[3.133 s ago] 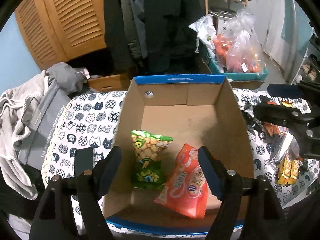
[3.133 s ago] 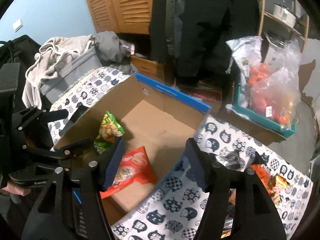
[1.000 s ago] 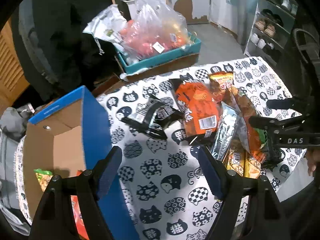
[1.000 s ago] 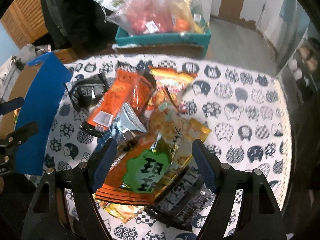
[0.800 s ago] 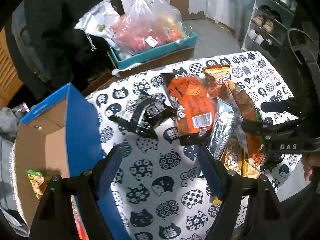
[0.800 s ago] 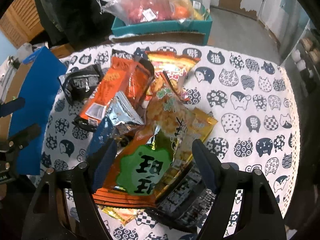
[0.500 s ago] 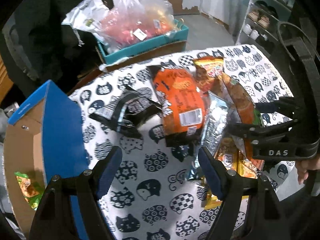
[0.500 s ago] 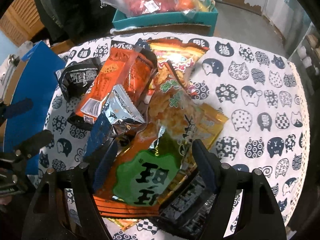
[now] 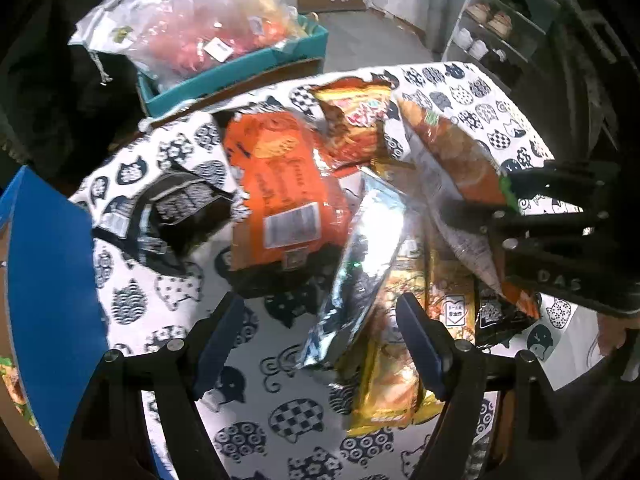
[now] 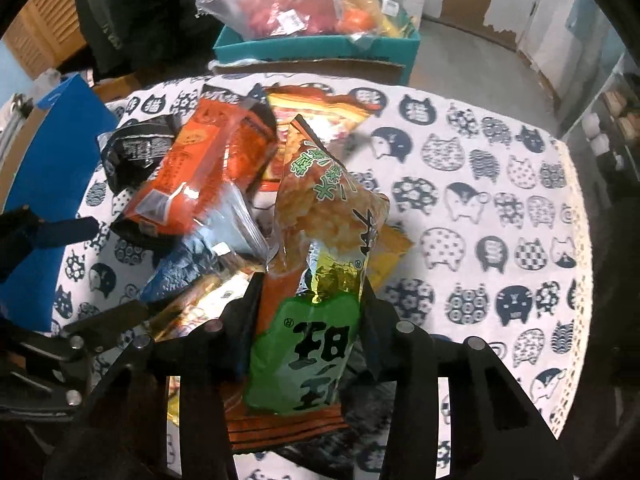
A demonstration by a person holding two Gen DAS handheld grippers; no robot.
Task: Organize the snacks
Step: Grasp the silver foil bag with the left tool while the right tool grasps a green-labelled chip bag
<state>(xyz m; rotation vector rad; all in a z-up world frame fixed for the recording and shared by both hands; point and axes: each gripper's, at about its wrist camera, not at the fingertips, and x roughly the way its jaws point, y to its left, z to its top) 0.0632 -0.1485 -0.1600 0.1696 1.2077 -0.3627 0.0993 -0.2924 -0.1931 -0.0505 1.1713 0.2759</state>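
A pile of snack bags lies on the cat-print tablecloth (image 10: 500, 208). My right gripper (image 10: 312, 312) is shut on a green-and-orange snack bag (image 10: 320, 264); its jaws pinch the bag's green end. It also shows in the left wrist view (image 9: 460, 160). My left gripper (image 9: 320, 328) is open and empty, just above a silver-blue foil bag (image 9: 368, 256). An orange bag (image 9: 280, 192), a black bag (image 9: 172, 208) and a red-yellow bag (image 9: 356, 116) lie beyond. The blue-rimmed cardboard box (image 9: 48, 280) stands at the left.
A teal bin (image 10: 320, 48) with clear plastic bags stands on the floor behind the table. Shelves with shoes (image 9: 500, 20) are at the far right. The table's right edge (image 10: 584, 240) has a lace border. Yellow bags (image 9: 392, 380) lie under the pile.
My right gripper has closed on the green-and-orange bag. My left gripper has swung from the box toward the snack pile and moved closer to the foil bag.
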